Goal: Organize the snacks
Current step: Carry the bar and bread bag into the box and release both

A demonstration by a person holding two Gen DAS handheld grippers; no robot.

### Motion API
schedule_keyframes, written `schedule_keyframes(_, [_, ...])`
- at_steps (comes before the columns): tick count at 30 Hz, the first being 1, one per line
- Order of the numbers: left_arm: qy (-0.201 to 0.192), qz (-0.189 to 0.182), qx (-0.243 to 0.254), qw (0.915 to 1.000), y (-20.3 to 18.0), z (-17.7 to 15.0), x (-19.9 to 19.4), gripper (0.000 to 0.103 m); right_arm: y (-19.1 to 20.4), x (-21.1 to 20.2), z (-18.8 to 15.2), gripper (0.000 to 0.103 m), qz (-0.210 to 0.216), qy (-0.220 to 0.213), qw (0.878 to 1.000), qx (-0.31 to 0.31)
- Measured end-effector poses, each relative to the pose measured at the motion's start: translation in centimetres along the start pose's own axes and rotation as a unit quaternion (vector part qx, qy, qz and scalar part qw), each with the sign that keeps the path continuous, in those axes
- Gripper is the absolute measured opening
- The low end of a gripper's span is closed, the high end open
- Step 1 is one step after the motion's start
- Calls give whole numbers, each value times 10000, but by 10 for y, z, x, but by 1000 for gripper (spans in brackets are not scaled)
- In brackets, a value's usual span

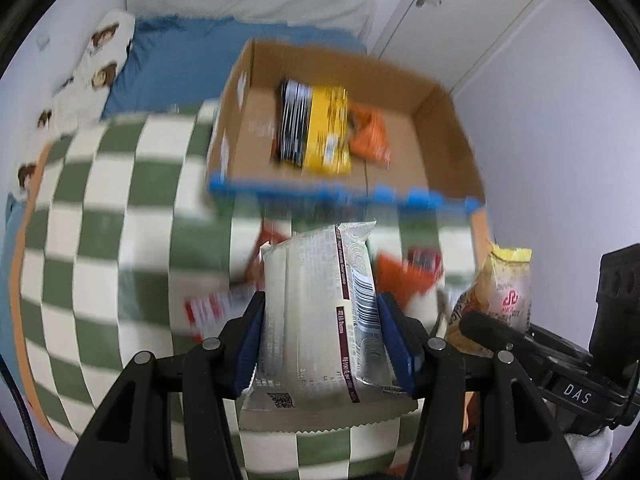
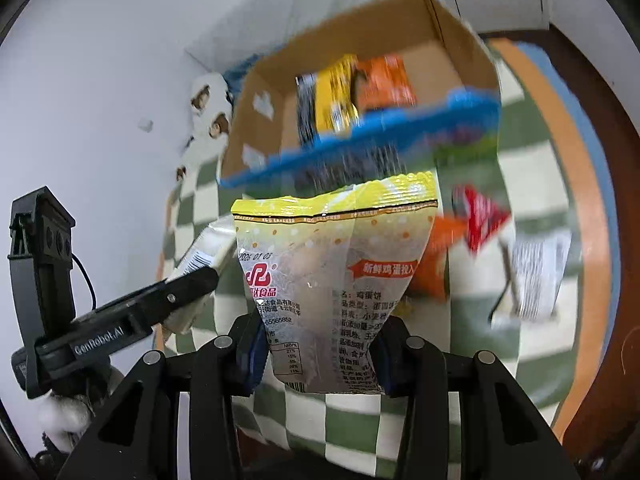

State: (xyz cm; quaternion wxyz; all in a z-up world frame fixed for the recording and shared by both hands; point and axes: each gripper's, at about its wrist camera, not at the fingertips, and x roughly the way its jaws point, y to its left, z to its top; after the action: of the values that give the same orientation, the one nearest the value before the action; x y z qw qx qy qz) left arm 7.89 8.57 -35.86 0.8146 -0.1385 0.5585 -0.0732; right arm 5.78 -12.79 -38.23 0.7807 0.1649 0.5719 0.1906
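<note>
- Up close in the left wrist view, the left gripper (image 1: 320, 336) pinches a cream-white snack pack (image 1: 316, 312) by its sides, blue pads pressed into the wrapper.
- That pack is pillow-shaped with zigzag-cut end seals; it shows a barcode, a dark maroon strip of small print, a grey wave pattern on one face and a QR code low down. It stands nearly upright between the fingers, above the checkered cloth (image 1: 100, 220).
- Beside it, the right gripper (image 2: 318, 350) clamps the lower end of a yellow-topped bag (image 2: 332, 264).
- This bag is partly see-through, with a crimped yellow top seal, pale dots, a red logo, a red arrow-shaped banner with white characters, a printed date and black text further down. The grip squeezes its bottom narrow, so the top flares wider.
- Beyond both packs sits an open cardboard box (image 1: 444, 148) with a blue-edged near rim, resting on the green-and-white cloth.
- Inside the box lie a yellow-and-black pack (image 1: 316, 128) and an orange pack (image 1: 370, 132), touching each other.
- Between the held packs and the box, several blurred red, orange and white packets (image 2: 480, 216) lie loose on the cloth.
</note>
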Motion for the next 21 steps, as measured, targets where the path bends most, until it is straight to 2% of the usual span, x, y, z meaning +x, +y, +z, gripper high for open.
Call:
schedule_keyframes(8, [-379,375,224,9983,-6,97,7,52,3,-8,108,45,-223,-400,9989,-142])
schedule_keyframes(14, [-104,721,284,9969,4,164,56,52,-11,26,195,45,-713,-281,9970,-101])
schedule_keyframes(21, [241,1118,257,9931,23,205,117,53,-35,81,261,45,-1274,101,9918,-40])
